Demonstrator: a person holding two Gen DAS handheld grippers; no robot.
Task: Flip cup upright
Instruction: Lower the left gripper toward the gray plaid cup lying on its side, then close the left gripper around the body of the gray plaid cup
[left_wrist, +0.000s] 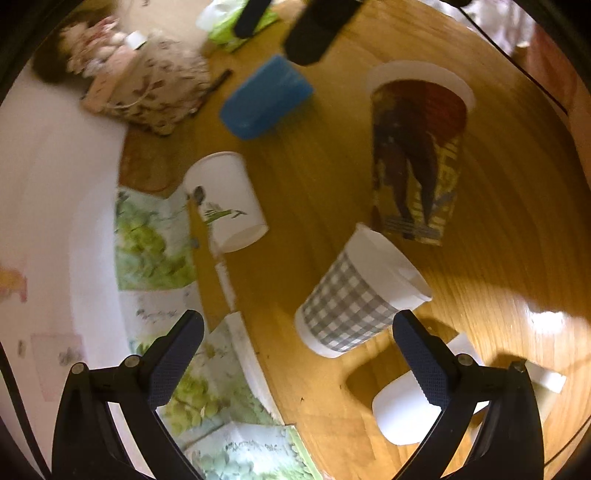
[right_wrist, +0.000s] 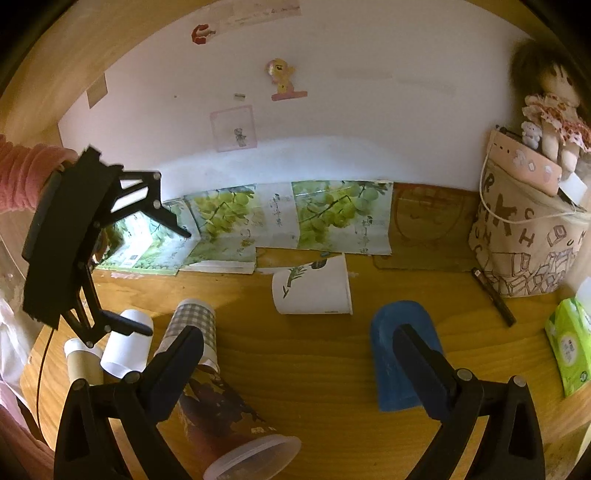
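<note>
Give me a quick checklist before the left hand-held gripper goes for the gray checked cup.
1. Left hand-held gripper open: ok, fingers spread wide with nothing between them.
2. Gray checked cup needs flipping: ok, it lies on its side on the wooden table.
3. Cup between the fingers: not ok, it sits ahead of the tips, nearer the right finger.
4. Room around the cup: not ok, the tall printed cup lies right next to its lid end.
5. Right hand-held gripper out of the way: ok, open and over the blue cup.
6. Lid firmly seated: cannot tell.

Both claws (left_wrist: 297, 352) (right_wrist: 297, 365) wide apart, unladen
</note>
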